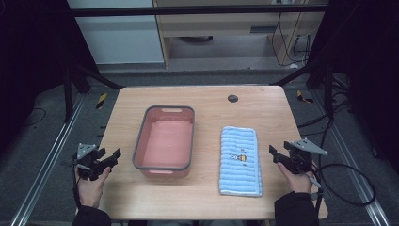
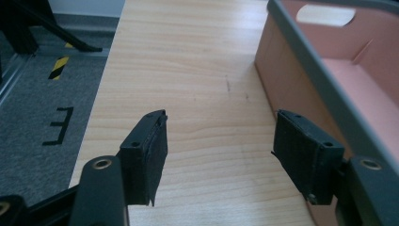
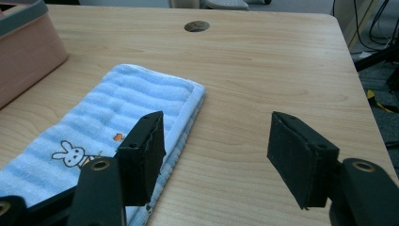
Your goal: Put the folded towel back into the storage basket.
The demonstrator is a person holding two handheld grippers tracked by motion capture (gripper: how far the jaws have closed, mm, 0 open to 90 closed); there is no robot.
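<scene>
Folded towel (image 3: 108,127) beside gaping right jaws

Bin (image 1: 164,142) sits mid table (image 1: 202,96), twd my left; towel (image 1: 240,161) lies just right of it, nr the front edge. Hole (image 1: 232,98) behind towel, nr back edge.

We see a tabletop (image 1: 207,188) of pale wood-grain laminate, smooth with a soft sheen. On it sits a basin (image 1: 139,147) of smooth salmon-pink plastic, matt inside, its rim a grey band (rubbery-looking, though we cannot be sure). Beside the basin lies a towel (image 1: 240,179) of ribbed blue-and-white terry cloth, fluffy and matt, with a printed rabbit. The left tool (image 2: 221,153) and right tool (image 3: 223,157) are matt black plastic, their pads finely textured.
</scene>
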